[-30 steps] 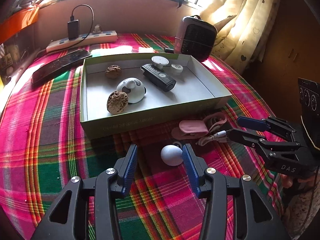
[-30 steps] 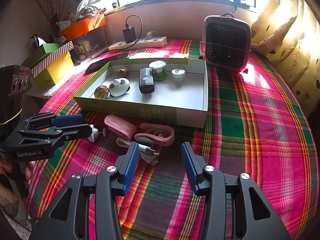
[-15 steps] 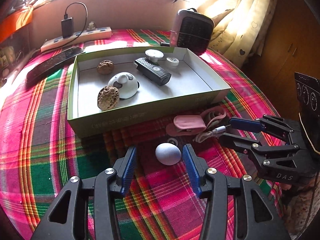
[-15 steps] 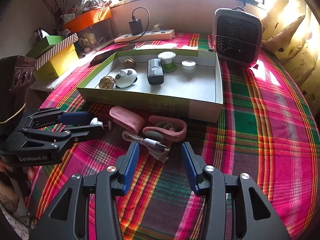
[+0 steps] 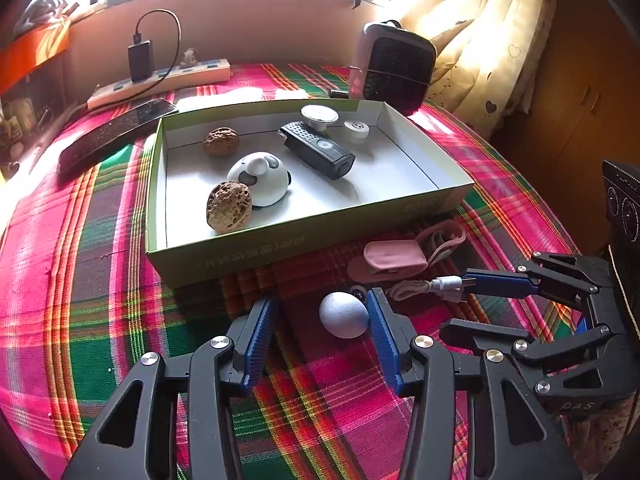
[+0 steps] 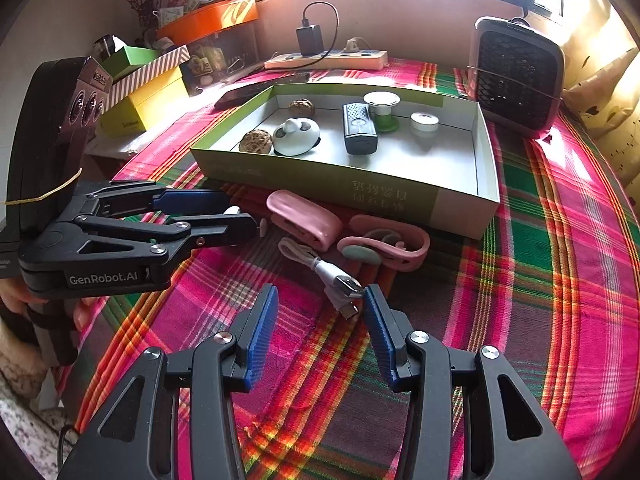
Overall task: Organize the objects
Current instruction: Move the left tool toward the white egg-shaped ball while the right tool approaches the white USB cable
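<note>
A green open box (image 5: 280, 246) (image 6: 486, 184) on the plaid cloth holds two walnuts, a white panda toy (image 5: 260, 178), a black remote (image 5: 318, 150) and two small white discs. My left gripper (image 5: 322, 320) is open around a small white egg-shaped thing (image 5: 343, 315) that touches its right finger. In front of the box lie a pink clip (image 6: 304, 220), pink earphones (image 6: 384, 244) and a white USB cable (image 6: 334, 276). My right gripper (image 6: 318, 320) is open, its right finger beside the cable's plug.
A small heater (image 5: 394, 66) stands behind the box at the right. A power strip with a charger (image 5: 160, 80) and a dark phone (image 5: 114, 132) lie at the back left. Coloured boxes (image 6: 148, 92) are stacked beyond the table's left edge.
Both grippers have moved forward. The egg-shaped thing now sits between my left fingers, against the right one. My right gripper has closed in on the cable's plug.
</note>
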The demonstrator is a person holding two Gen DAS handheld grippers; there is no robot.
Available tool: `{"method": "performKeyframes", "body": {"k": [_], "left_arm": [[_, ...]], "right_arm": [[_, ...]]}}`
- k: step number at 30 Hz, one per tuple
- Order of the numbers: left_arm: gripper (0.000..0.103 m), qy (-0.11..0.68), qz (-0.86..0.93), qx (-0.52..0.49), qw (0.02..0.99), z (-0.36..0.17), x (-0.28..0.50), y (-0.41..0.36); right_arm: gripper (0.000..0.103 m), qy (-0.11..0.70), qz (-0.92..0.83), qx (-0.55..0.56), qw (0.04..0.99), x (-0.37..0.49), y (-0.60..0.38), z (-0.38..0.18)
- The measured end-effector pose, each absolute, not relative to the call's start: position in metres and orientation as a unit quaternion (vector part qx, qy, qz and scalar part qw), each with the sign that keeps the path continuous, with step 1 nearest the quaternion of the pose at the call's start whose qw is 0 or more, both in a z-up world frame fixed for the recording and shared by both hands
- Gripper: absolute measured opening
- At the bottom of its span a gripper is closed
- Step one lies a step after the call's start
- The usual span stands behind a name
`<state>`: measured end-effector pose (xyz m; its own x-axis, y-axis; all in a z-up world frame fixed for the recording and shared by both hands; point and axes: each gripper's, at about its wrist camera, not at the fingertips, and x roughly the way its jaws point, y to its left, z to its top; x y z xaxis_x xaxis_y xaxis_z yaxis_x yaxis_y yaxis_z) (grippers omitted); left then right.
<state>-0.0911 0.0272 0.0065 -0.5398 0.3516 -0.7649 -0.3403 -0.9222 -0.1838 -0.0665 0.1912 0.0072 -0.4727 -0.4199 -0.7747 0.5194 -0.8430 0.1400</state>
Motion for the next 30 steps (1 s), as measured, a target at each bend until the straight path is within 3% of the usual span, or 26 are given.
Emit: {"method": "performKeyframes", "body": {"k": [30], "left_arm": [[0.046, 0.017, 0.878, -0.437, 0.194, 0.006, -0.095, 0.031]], "right_arm": [[0.045, 0.123, -0.863, 0.417, 0.257, -0.075, 0.172, 0.005]]}}
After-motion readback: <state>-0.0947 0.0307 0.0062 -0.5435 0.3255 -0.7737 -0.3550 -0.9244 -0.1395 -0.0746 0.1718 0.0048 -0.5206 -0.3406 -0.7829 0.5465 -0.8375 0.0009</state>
